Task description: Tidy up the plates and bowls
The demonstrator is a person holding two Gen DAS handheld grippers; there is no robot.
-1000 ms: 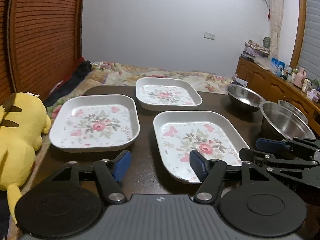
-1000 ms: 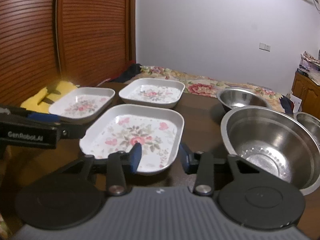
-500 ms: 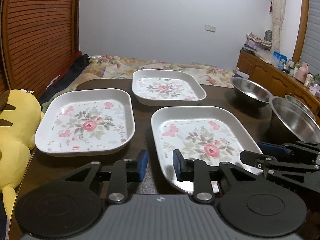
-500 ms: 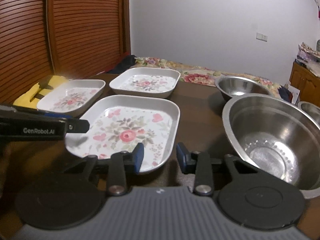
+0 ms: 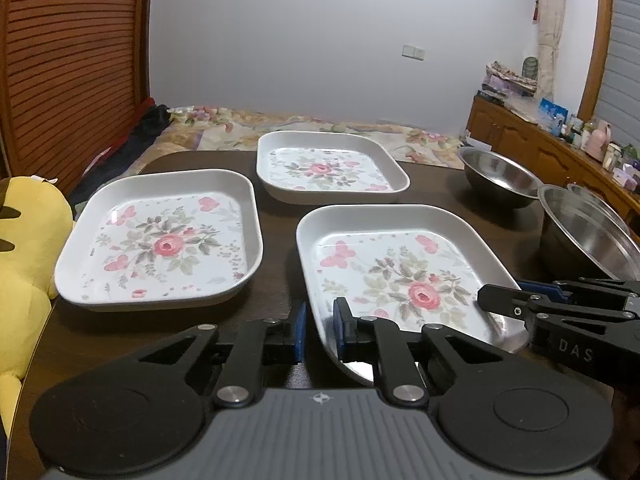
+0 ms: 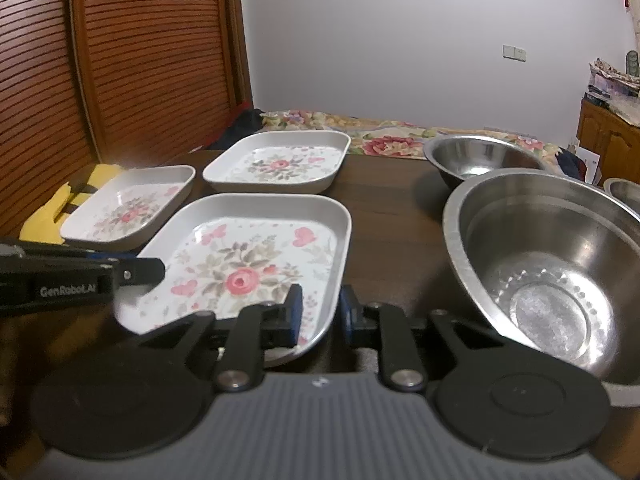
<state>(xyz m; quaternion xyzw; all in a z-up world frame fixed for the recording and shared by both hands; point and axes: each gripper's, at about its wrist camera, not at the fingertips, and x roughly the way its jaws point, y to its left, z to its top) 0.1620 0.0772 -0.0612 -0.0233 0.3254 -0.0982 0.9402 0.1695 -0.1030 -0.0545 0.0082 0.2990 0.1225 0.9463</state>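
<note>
Three white floral plates lie on the dark table. My left gripper (image 5: 320, 330) is shut on the near left rim of the nearest plate (image 5: 400, 276). My right gripper (image 6: 318, 312) is shut on that plate's near right rim (image 6: 256, 264). The plate looks slightly raised at its near edge. A second plate (image 5: 160, 240) lies to the left, a third (image 5: 328, 168) farther back. A large steel bowl (image 6: 552, 276) stands right of the held plate, a smaller steel bowl (image 6: 480, 156) behind it.
A yellow plush toy (image 5: 24, 256) lies at the table's left edge. A third steel bowl's rim (image 6: 624, 192) shows at far right. A bed with a floral cover (image 5: 312, 128) lies beyond the table. A wooden cabinet (image 5: 560, 152) with clutter stands right.
My left gripper closed from wide open onto the nearest plate's rim. My right gripper narrowed onto the same plate's other corner. Both views moved slightly nearer the plate.
</note>
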